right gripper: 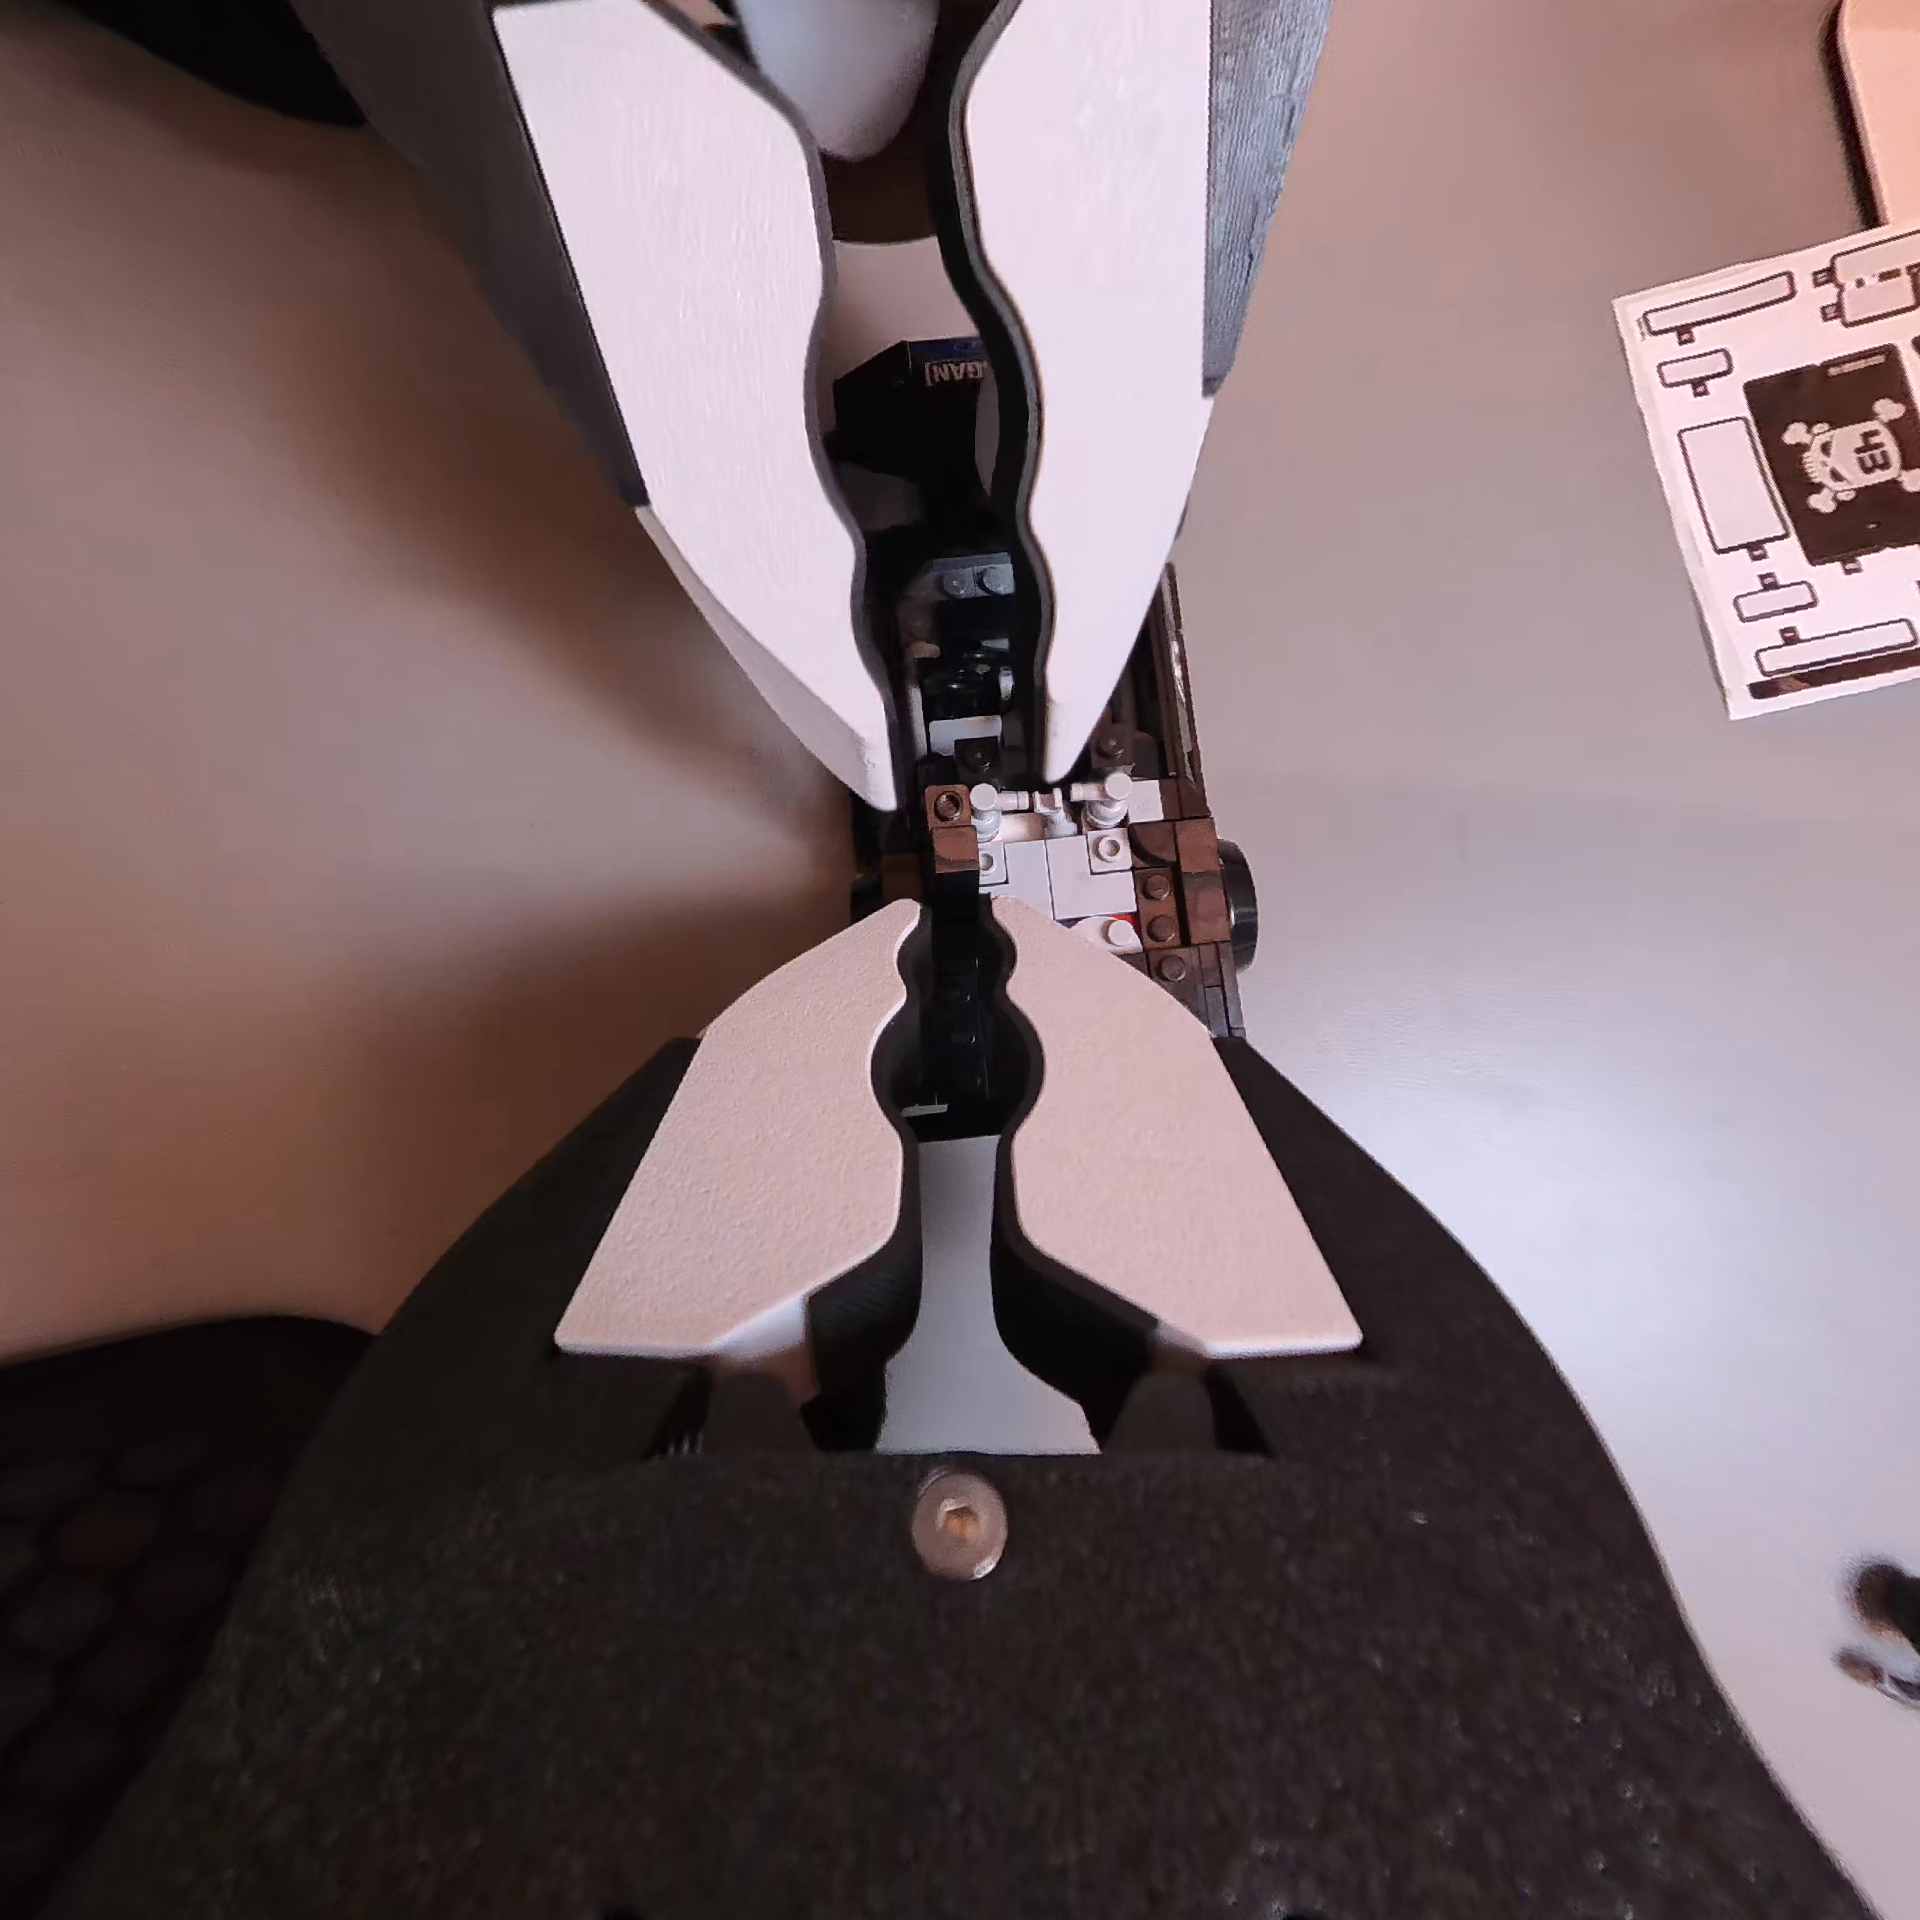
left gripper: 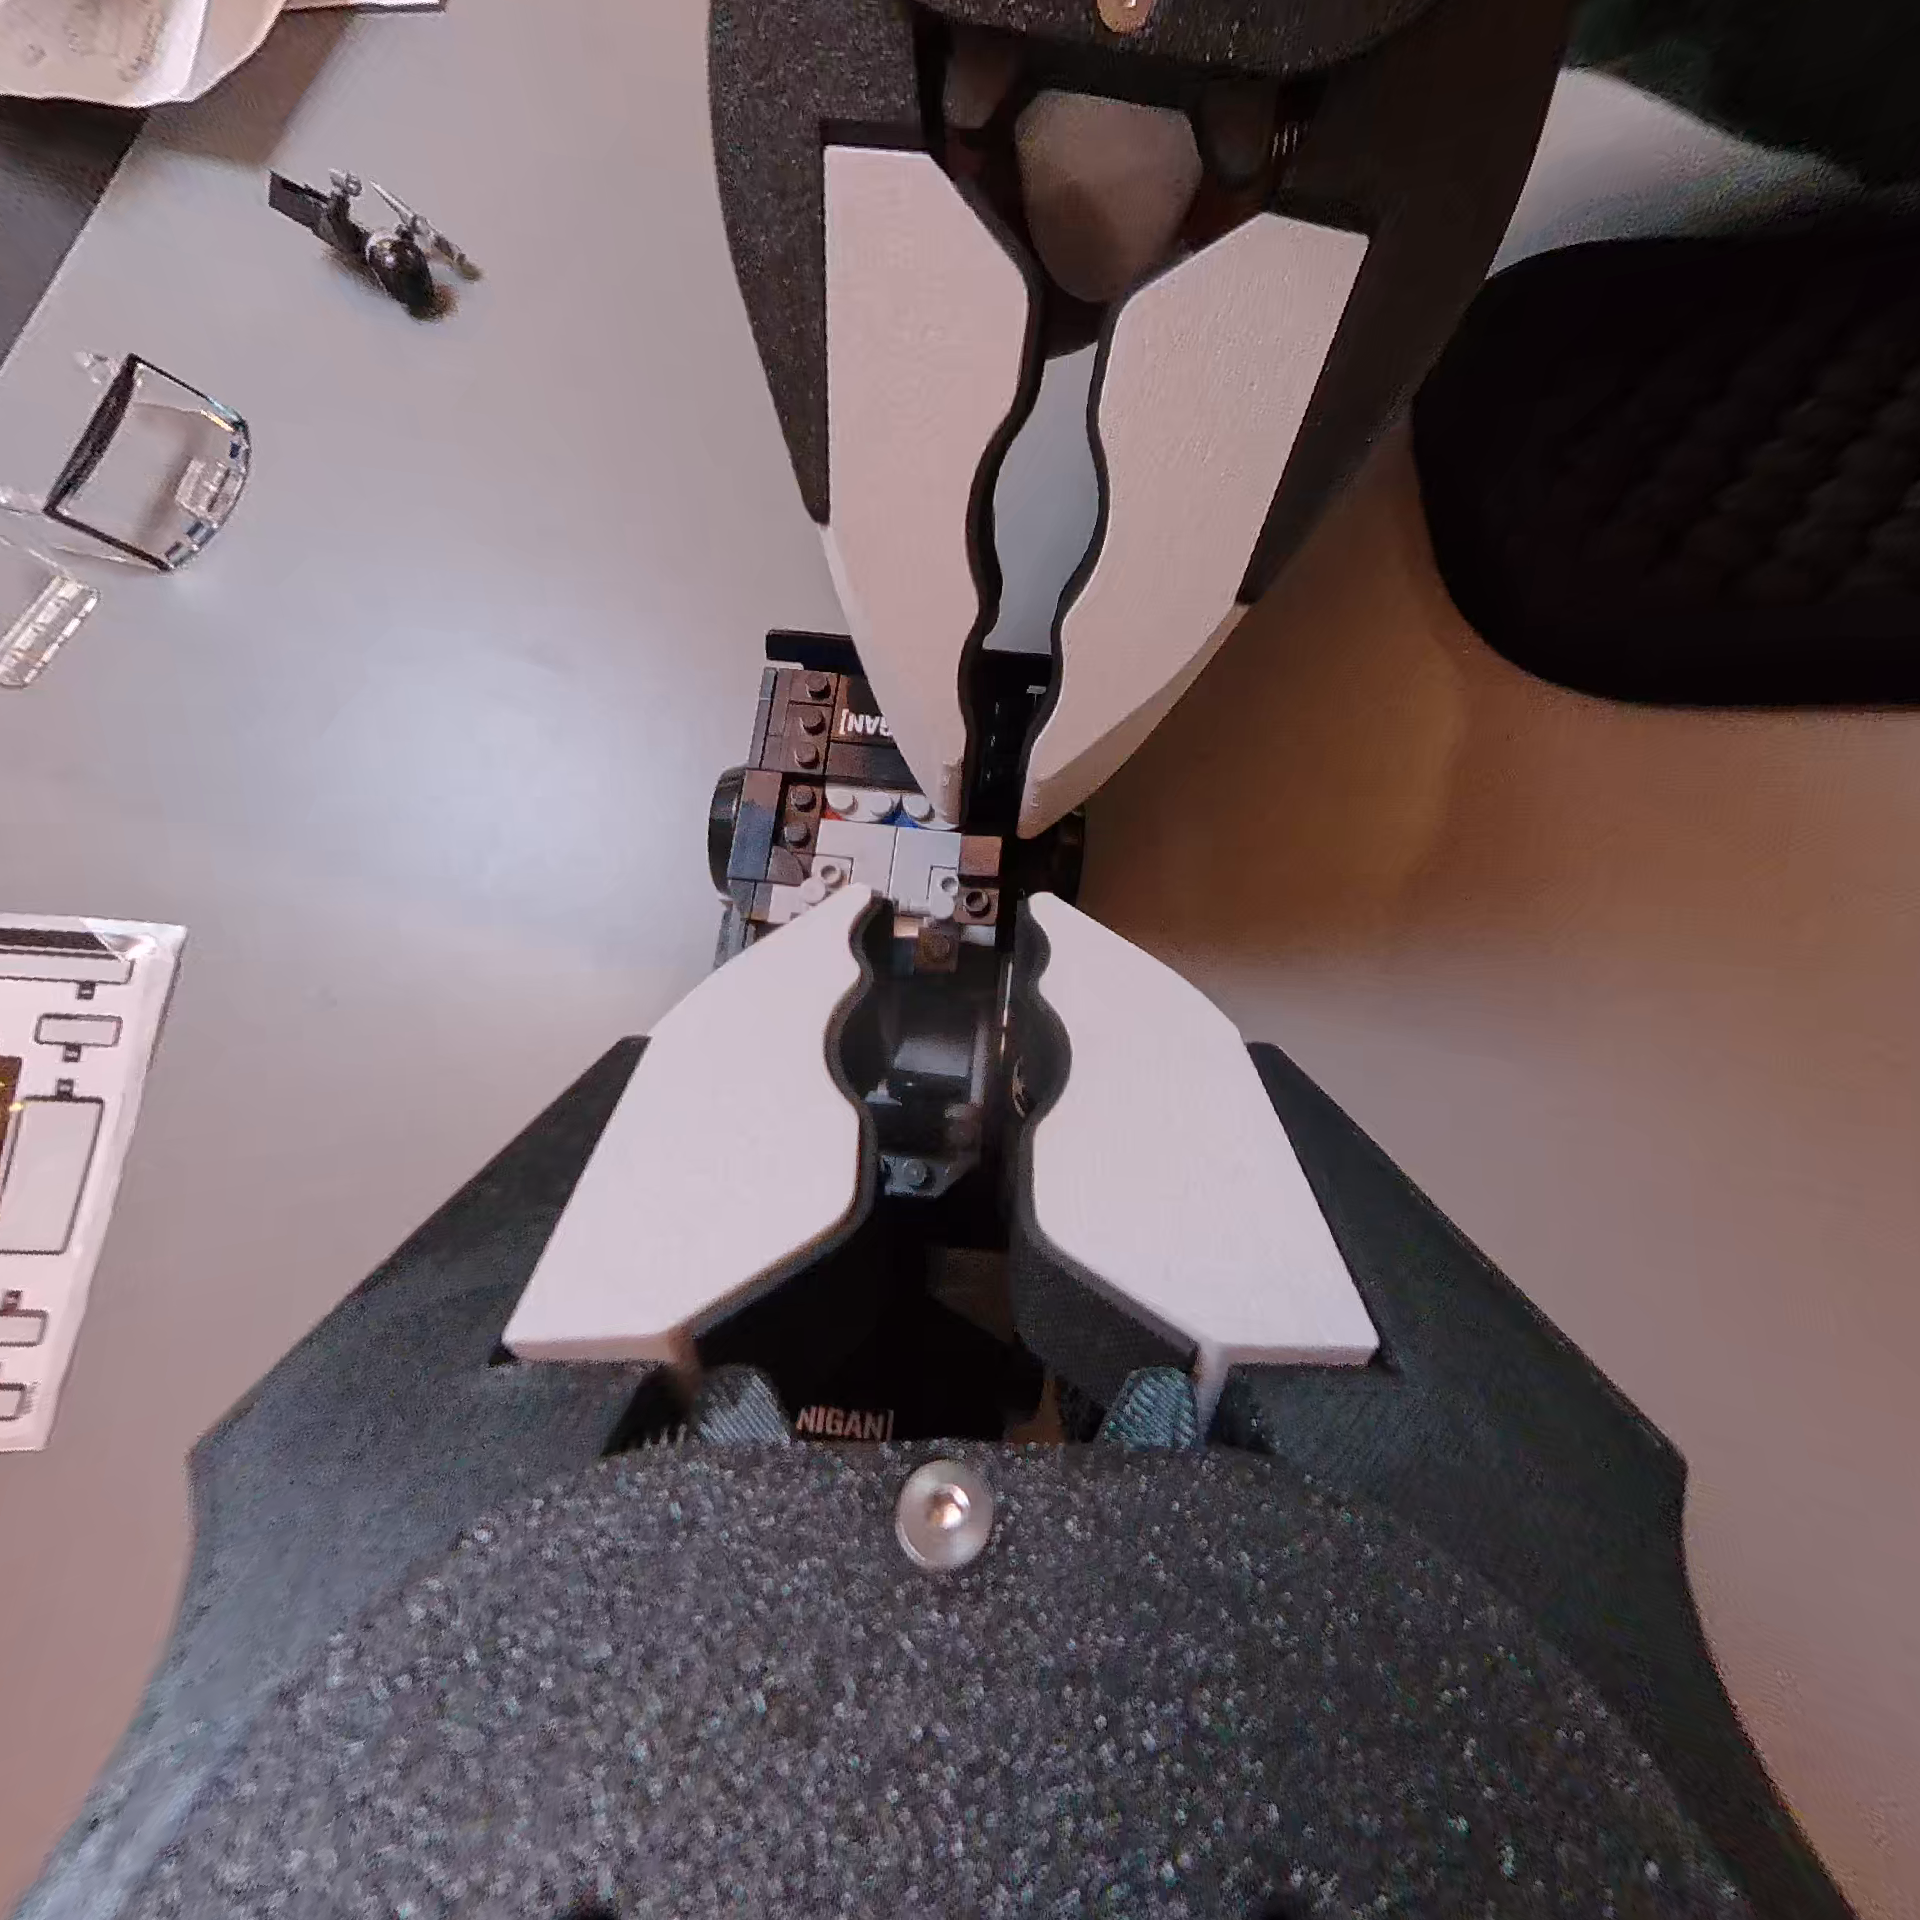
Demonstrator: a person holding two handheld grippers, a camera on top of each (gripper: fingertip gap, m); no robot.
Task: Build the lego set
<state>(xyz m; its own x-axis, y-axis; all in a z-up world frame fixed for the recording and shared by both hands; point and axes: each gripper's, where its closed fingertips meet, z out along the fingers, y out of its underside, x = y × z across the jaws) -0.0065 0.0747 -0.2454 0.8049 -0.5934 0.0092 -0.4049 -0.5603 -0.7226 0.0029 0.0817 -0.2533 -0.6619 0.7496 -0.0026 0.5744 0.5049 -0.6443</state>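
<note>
A partly built lego car (left gripper: 831, 821), black and dark grey with light grey studs in the middle, sits on the grey table. My left gripper (left gripper: 948, 904) reaches in from the near side and is shut around the car's body. My right gripper (left gripper: 987, 805) comes from the opposite side, tips almost touching the left's. In the right wrist view my right gripper (right gripper: 958, 914) is shut on a thin black wall at the edge of the car (right gripper: 1081, 862), and the left gripper (right gripper: 977, 779) faces it. The fingers hide much of the car.
A sticker sheet (left gripper: 62, 1174) lies left of the car and shows in the right wrist view (right gripper: 1787, 468). A clear windscreen piece (left gripper: 156, 468) and a small black and silver assembly (left gripper: 384, 234) lie farther off. A dark woven seat (left gripper: 1683, 468) stands beyond the table edge. Both grippers' tips are close together, under 4 cm apart.
</note>
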